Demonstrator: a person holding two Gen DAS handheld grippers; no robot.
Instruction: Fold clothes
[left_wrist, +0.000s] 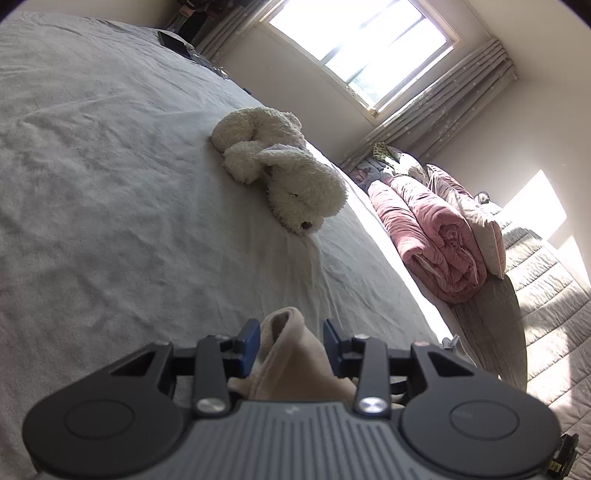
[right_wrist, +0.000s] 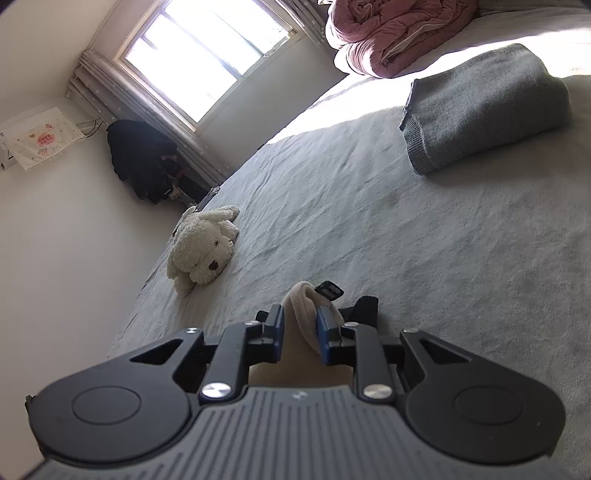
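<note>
A fold of the beige garment (left_wrist: 284, 354) was pinched between the fingers of the left gripper (left_wrist: 291, 338) above the bed (left_wrist: 110, 184); the right gripper (right_wrist: 300, 330) was clamped on its edge too — label (right_wrist: 330, 290) showing. A plush dog (left_wrist: 280, 170) lay at one o'clock, a folded grey sweater (right_wrist: 484, 107) farther off.

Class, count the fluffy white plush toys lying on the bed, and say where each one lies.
1. The fluffy white plush dog lies on its side on the pale grey bedsheet, near the bed's edge on the window side. Others may lie outside both views.
</note>
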